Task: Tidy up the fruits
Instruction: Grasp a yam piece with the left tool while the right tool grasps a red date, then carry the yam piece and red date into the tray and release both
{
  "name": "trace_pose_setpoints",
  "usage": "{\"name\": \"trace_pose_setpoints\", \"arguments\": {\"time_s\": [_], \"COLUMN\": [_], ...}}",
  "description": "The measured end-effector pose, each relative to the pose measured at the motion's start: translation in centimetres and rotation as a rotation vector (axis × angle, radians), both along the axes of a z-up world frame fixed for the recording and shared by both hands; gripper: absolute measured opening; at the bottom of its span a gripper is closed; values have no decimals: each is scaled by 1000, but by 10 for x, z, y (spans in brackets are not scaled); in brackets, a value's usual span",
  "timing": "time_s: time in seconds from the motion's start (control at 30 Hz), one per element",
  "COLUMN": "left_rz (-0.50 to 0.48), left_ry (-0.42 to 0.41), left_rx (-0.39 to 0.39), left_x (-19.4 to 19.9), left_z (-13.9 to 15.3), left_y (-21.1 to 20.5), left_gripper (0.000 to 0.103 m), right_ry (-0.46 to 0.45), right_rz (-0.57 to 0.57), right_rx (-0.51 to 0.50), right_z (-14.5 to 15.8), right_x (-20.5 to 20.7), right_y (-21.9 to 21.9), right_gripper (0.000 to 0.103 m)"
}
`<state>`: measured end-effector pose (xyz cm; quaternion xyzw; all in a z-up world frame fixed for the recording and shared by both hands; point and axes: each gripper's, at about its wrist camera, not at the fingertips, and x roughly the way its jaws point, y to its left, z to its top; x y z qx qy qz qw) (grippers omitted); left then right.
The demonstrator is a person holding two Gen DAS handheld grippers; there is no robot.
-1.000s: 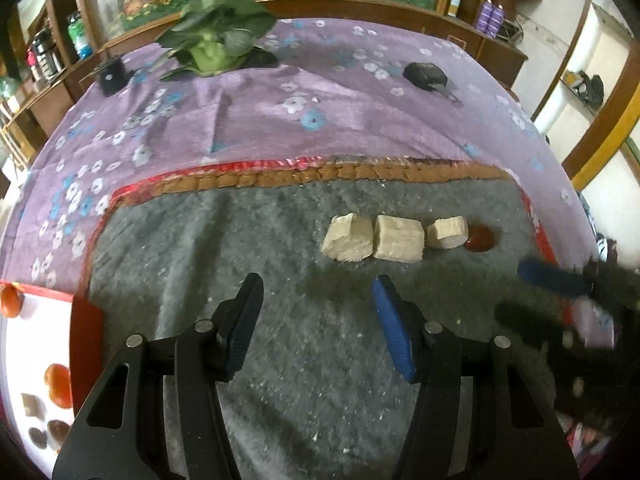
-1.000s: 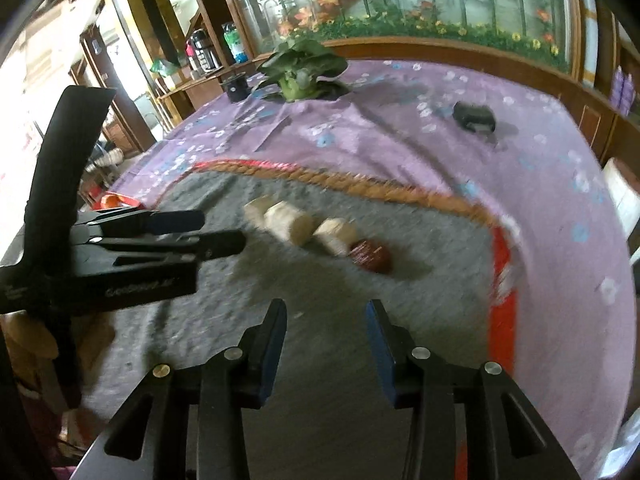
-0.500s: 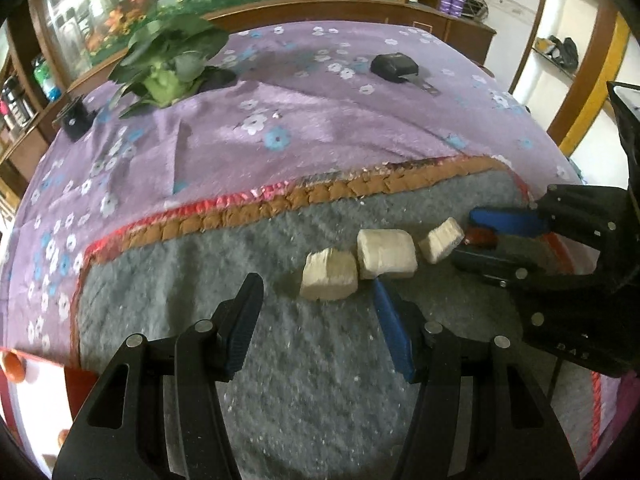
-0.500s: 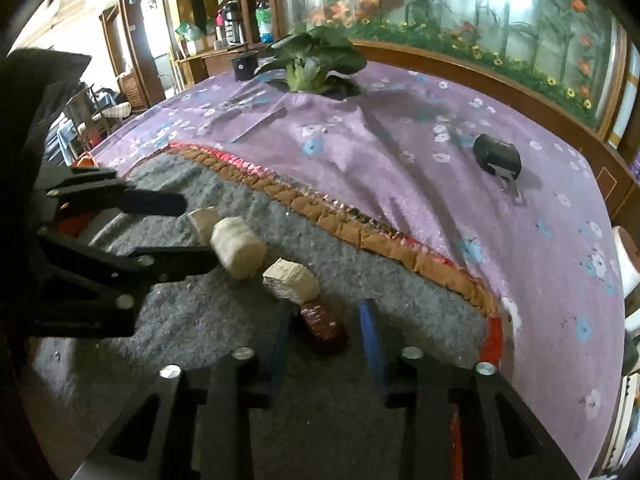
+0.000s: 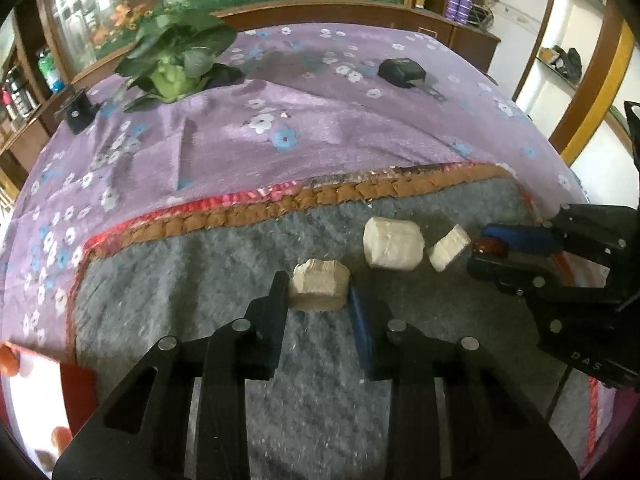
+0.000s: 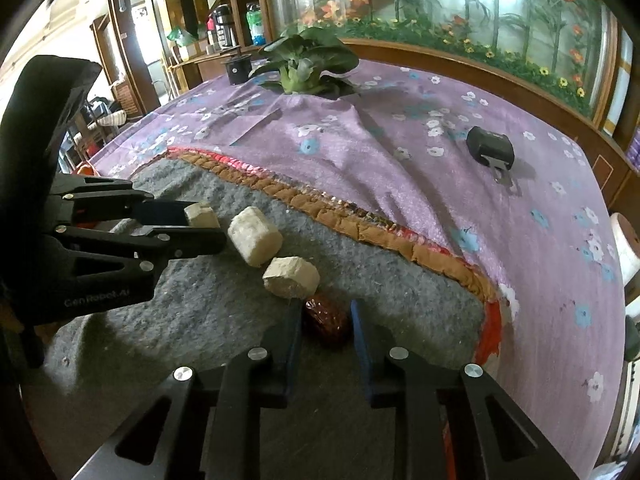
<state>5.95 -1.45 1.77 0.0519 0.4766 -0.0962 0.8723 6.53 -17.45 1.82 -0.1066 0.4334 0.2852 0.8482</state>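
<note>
Three pale beige chunks and a dark red fruit lie in a row on the grey felt mat (image 5: 200, 288). My left gripper (image 5: 318, 290) has its jaws on both sides of the left chunk (image 5: 318, 285), touching or nearly touching it. The middle chunk (image 5: 393, 249) and the small chunk (image 5: 448, 253) lie to its right. My right gripper (image 6: 326, 320) has its jaws on both sides of the dark red fruit (image 6: 327, 320), close to it; it also shows in the left wrist view (image 5: 490, 247). All pieces rest on the mat.
The mat lies on a purple flowered cloth (image 5: 304, 120). A leafy green plant (image 5: 176, 64), a black cylinder (image 5: 78, 114) and a black buckle (image 5: 402, 73) sit at the back. A white tray (image 5: 24, 400) with red fruits is at the left.
Both grippers moved forward and their jaws narrowed. The left one now straddles the left chunk, the right one straddles the red fruit.
</note>
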Motion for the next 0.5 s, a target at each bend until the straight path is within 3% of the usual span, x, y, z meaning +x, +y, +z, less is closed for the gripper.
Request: {"name": "trace_pose_setpoints", "arguments": {"time_s": [0.3,0.5], "left_rz": [57,104], "left_ry": [-36,-71], "left_rx": [-45,-31], "left_x": [-46,-77], "left_z": [20,32], "left_y": [17,34], "left_gripper": [28,28], "right_ry": [2,10], "right_rz": [13,27], "right_rx": [40,66], "right_z": [15,20], "right_x": [-38,-65], "right_y": [11,29], "right_gripper": [23,23]}}
